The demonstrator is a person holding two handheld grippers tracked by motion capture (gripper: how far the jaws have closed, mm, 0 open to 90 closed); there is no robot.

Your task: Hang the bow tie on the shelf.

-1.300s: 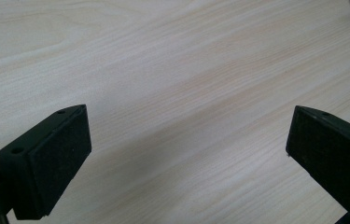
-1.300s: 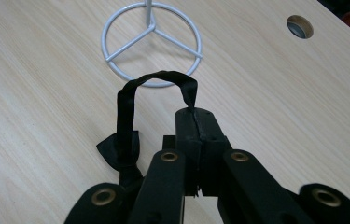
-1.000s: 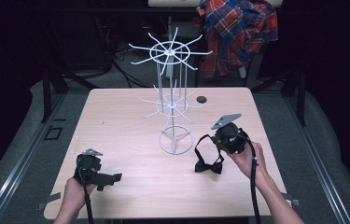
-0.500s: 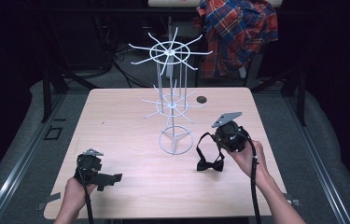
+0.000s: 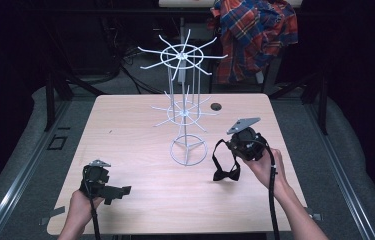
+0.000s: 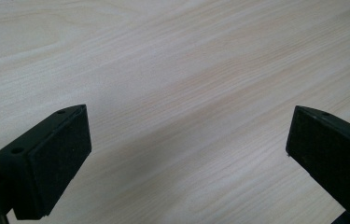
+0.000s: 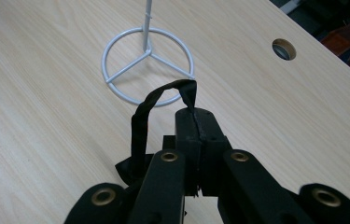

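Note:
A black bow tie (image 5: pixel 226 172) hangs with its bow touching the table, right of the white wire rack (image 5: pixel 182 112). My right gripper (image 5: pixel 232 145) is shut on the tie's strap loop, held a little above the wood. In the right gripper view the jaws are pressed together on the strap (image 7: pixel 142 116), with the right gripper (image 7: pixel 195 123) pointing toward the rack's ring base (image 7: pixel 148 65). My left gripper (image 5: pixel 120 191) rests low at the front left of the table. It is open, and in the left gripper view only bare wood lies between the left gripper's (image 6: pixel 189 154) wide-apart jaws.
The rack's spokes spread out at two heights over the table's middle and back. A cable hole (image 5: pixel 216 106) sits behind the rack on the light wooden table (image 5: pixel 125 130). A plaid shirt (image 5: pixel 255 35) hangs behind the table at the back right.
My right gripper has drawn the bow tie slightly up and to the right. The left gripper has stayed where it was.

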